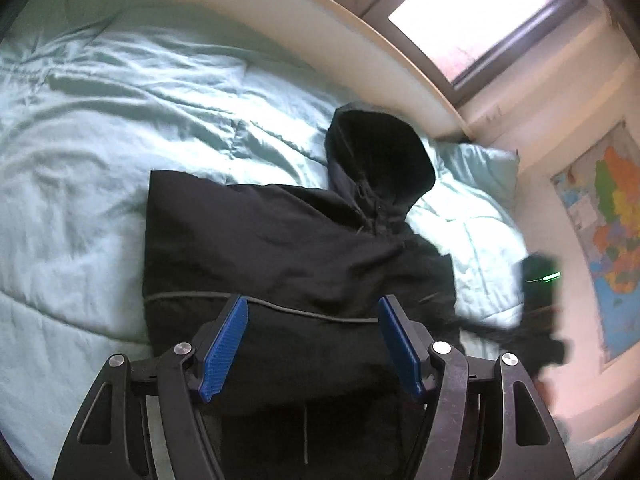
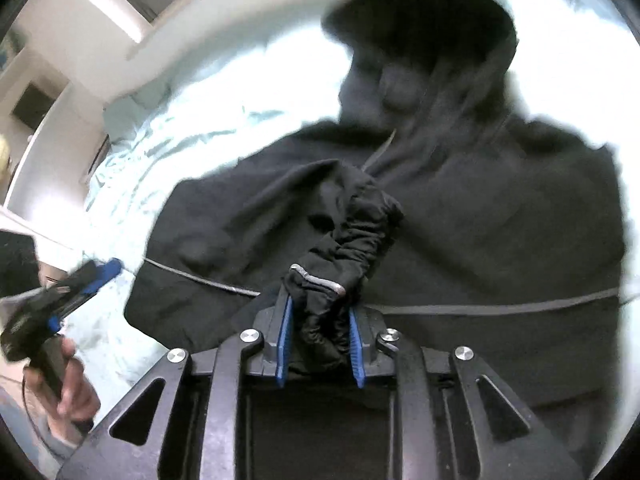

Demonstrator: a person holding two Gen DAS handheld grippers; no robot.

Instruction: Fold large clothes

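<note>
A black hooded jacket [image 1: 288, 248] lies on the bed, hood [image 1: 380, 152] toward the headboard, a grey seam line across its lower body. My left gripper [image 1: 312, 312] is open and empty, jaws wide apart just above the jacket's lower part. It also shows, blurred, at the left of the right wrist view [image 2: 92, 276]. My right gripper [image 2: 318, 312] is shut on the bunched cuff of the jacket's sleeve [image 2: 352, 240], held up over the jacket's body [image 2: 500, 240]. In the left wrist view the right gripper [image 1: 540, 304] is a dark blur at the jacket's right side.
The bed has a wrinkled pale green quilt [image 1: 100, 140] and a pillow [image 1: 480, 164] at the headboard. A cream headboard [image 1: 320, 32] and window [image 1: 472, 12] are behind. A coloured map [image 1: 612, 232] hangs on the right wall.
</note>
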